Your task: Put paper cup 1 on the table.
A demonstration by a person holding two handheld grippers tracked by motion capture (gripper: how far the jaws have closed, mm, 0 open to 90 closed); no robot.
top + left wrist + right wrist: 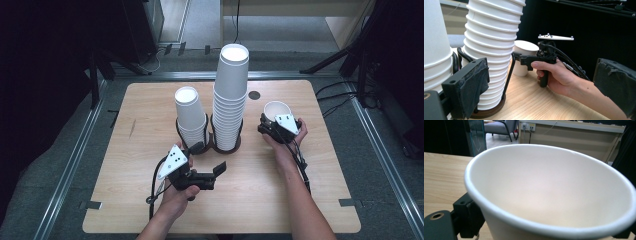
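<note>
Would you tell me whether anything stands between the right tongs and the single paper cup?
Nothing visible does: the cup already sits between the right tongs, upright on the table.

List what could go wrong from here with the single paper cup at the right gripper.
1. The right gripper has its jaws astride the rim of the single paper cup; a loose hold or a sideways pull could tip the cup on the table.
2. The tall cup stack stands close beside it and leans slightly, so a bump could topple it.
3. The left gripper, open, sits near the stack's holder base.
</note>
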